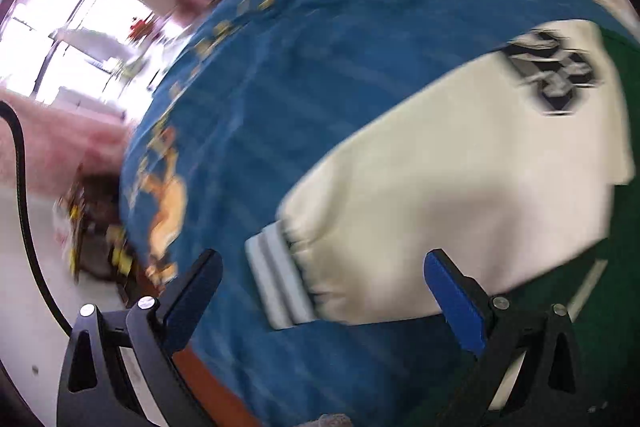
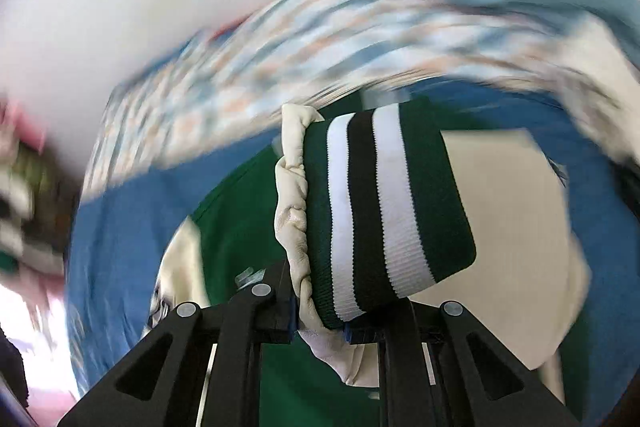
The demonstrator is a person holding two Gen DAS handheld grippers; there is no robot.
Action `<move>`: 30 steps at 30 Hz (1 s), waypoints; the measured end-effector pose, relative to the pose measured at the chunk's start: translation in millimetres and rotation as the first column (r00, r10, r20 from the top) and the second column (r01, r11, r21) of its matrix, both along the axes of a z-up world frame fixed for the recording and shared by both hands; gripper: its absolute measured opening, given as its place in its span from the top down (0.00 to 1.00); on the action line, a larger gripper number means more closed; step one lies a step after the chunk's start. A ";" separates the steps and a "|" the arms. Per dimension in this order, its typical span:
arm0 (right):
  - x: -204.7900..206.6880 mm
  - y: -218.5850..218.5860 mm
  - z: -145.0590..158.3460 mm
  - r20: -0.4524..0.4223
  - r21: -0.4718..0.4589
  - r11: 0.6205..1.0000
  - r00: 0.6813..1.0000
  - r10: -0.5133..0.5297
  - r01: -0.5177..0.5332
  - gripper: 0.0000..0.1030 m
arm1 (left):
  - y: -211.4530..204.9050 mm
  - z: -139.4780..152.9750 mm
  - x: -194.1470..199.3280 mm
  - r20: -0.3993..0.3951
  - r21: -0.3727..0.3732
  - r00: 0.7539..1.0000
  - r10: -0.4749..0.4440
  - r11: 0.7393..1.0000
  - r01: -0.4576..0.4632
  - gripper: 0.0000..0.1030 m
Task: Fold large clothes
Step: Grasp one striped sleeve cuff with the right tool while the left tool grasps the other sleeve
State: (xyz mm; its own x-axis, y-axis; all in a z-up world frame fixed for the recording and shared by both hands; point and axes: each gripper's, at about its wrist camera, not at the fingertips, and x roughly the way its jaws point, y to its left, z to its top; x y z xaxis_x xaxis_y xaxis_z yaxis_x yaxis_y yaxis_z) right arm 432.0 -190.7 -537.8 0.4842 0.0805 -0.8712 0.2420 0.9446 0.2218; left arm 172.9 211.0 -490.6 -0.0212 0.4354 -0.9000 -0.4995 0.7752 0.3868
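A green varsity jacket (image 1: 624, 155) with cream sleeves lies on a blue cloth (image 1: 328, 75). In the left wrist view one cream sleeve (image 1: 460, 187) with a black emblem and a pale striped cuff (image 1: 280, 287) stretches across the cloth. My left gripper (image 1: 320, 291) is open, its fingers on either side of that cuff, holding nothing. In the right wrist view my right gripper (image 2: 320, 327) is shut on the other sleeve's green, white and black striped cuff (image 2: 384, 211) and lifts it above the green jacket body (image 2: 240, 211).
The blue cloth (image 2: 120, 227) covers the work surface. A patterned light fabric (image 2: 280, 67) lies beyond the jacket. In the left wrist view a black cable (image 1: 24, 195) hangs at the left, with a cluttered floor area (image 1: 92, 227) past the cloth's edge.
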 end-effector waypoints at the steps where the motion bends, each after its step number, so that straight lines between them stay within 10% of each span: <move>1: 12.4 41.3 -20.0 -0.030 -0.023 0.998 0.997 0.064 -0.065 0.84 | 12.1 -4.0 -11.2 -0.014 0.006 1.000 0.025 1.000 -0.025 0.00; 4: 32.3 141.5 -92.7 -0.209 -0.035 0.957 0.938 0.277 -0.290 0.78 | 33.5 -10.6 -34.0 -0.036 0.010 0.997 0.073 0.997 -0.073 0.00; 6: 33.2 181.1 -126.2 -0.294 0.046 0.917 0.872 0.392 -0.397 0.53 | 48.4 -16.4 -49.3 -0.052 -0.019 0.992 0.116 0.993 -0.118 0.00; 11: -11.7 169.2 -83.8 -0.164 0.166 0.880 0.868 0.470 -0.445 0.36 | 58.9 -31.3 -82.1 -0.065 -0.167 0.974 0.217 0.960 -0.225 0.00; 15: -46.9 97.6 -59.1 -0.204 0.176 0.928 0.911 0.360 -0.327 0.36 | 46.9 -34.9 -86.4 -0.054 -0.222 0.975 0.214 0.950 -0.221 0.01; 20: -94.8 -39.4 -68.5 -0.366 0.134 0.990 0.931 0.008 0.044 0.36 | -13.5 -12.7 -11.5 0.067 -0.294 0.998 -0.021 0.955 0.040 0.01; 22: -111.4 -92.4 -80.6 -0.396 0.188 0.951 0.905 -0.155 0.245 0.36 | -52.1 0.2 35.3 0.151 -0.324 0.978 -0.146 0.927 0.189 0.01; 26: -134.2 -167.6 -120.3 -0.380 0.396 0.747 0.836 -0.396 0.534 0.42 | -126.1 16.4 118.6 0.267 -0.311 0.893 -0.363 0.845 0.436 0.01; 27: -132.2 -178.3 -137.9 -0.375 0.462 0.683 0.823 -0.427 0.566 0.51 | -149.9 19.8 137.8 0.283 -0.300 0.862 -0.419 0.815 0.495 0.01; 28: -132.0 -186.9 -148.1 -0.383 0.491 0.641 0.807 -0.450 0.590 0.80 | -173.7 22.6 154.5 0.295 -0.286 0.833 -0.469 0.788 0.545 0.01; 30: -137.8 -202.5 -170.8 -0.390 0.499 0.556 0.745 -0.541 0.665 0.94 | -214.8 25.9 177.6 0.315 -0.266 0.775 -0.547 0.733 0.626 0.01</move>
